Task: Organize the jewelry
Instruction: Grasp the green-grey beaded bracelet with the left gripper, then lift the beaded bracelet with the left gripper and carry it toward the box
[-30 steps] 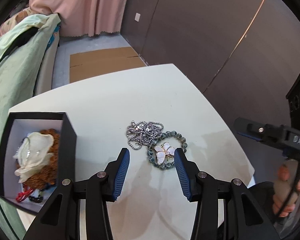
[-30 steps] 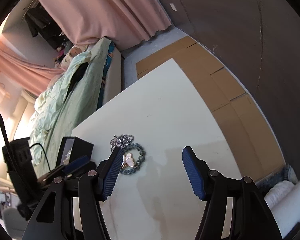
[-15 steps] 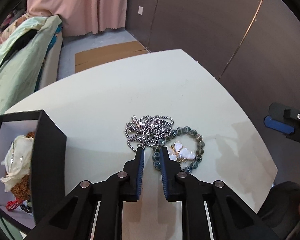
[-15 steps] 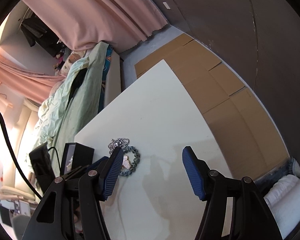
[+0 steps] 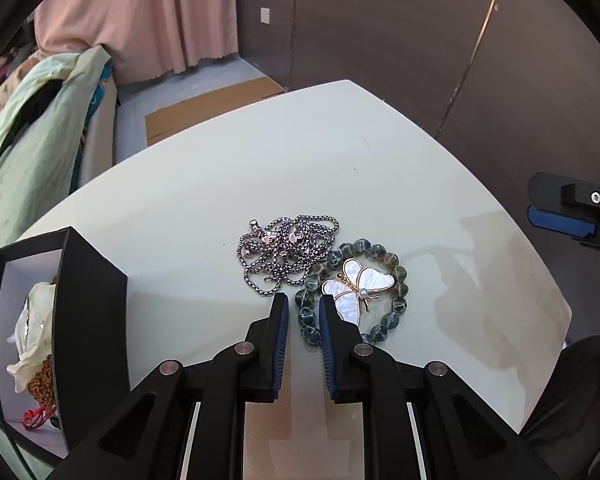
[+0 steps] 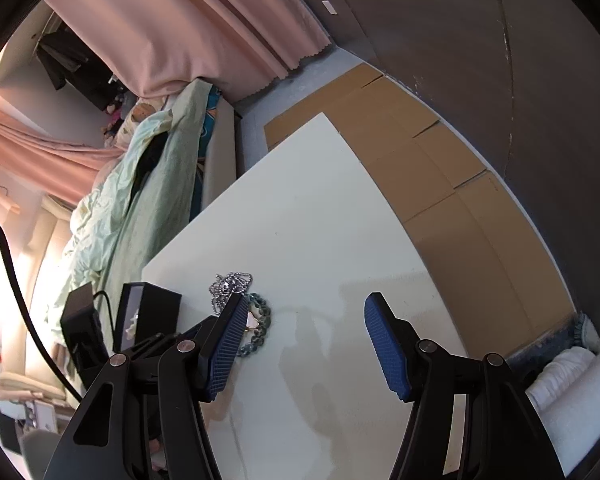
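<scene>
A tangled silver chain (image 5: 286,256) lies mid-table on the white table (image 5: 260,168). Beside it lies a grey-green bead bracelet (image 5: 384,264) with a white butterfly brooch (image 5: 358,284) on it. My left gripper (image 5: 303,304) is closed to a narrow gap over the bracelet's near-left beads (image 5: 306,318); whether it grips them I cannot tell. A black box (image 5: 88,320) at the left holds pale and orange jewelry (image 5: 34,320). My right gripper (image 6: 304,312) is open and empty above the table; the chain (image 6: 230,284) and bracelet (image 6: 260,320) lie by its left finger.
A bed with green bedding (image 5: 28,128) stands left of the table. Flattened cardboard (image 6: 420,152) lies on the floor beyond the table's far edge. A dark wall (image 5: 420,40) runs behind. The right gripper's finger (image 5: 560,216) shows at the right of the left wrist view.
My left gripper has moved forward down to the jewelry and its jaws have closed from wide open to a narrow gap at the bracelet's edge. The right gripper has stayed open and drifted slightly.
</scene>
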Tool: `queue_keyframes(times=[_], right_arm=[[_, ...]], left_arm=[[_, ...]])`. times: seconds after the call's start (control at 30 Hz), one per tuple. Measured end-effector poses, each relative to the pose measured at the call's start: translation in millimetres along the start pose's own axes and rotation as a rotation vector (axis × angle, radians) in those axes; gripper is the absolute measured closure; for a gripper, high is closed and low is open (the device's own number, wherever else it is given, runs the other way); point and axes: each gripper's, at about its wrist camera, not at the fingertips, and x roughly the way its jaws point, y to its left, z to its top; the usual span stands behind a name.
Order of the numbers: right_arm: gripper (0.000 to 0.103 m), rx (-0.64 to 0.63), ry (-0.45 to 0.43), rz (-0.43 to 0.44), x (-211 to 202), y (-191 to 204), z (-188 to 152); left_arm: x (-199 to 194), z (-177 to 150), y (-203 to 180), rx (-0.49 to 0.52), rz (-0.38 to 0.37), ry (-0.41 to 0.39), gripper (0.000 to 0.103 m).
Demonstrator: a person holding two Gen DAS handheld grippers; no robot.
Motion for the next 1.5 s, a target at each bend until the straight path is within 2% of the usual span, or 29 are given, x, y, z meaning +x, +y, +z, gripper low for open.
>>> queue_keyframes(times=[0.1,0.2,0.5,0.87,1.27,1.5], right_arm=[[0.041,-0.002,0.002,-0.016,3,1,0],[0.041,0.000,0.000,-0.024,3,1,-1],[0.041,0.001,-0.010,-0.029,0,2,-1],[0.041,-0.004,0.001,-0.027,3,2,-1],[0.041,-0.162,0.033,-0.057,21,37,-11],[0.040,-0.297,0.074,-0.121,40,65,-23]], left_arm=[[-1,-1,5,-0.024,-0.017,-0.001,0.095],[-5,-3,7,-0.042,-0.086,-0.013,0.095],[-41,6,-9,-0.006,-0.127,-0.138,0.095],[-76,12,-6,-0.034,-0.191,-0.223,0.095],[-109,15,36,-0.128,-0.173,-0.311,0.095],[-128,9,66,-0.202,-0.167,-0.351,0.095]])
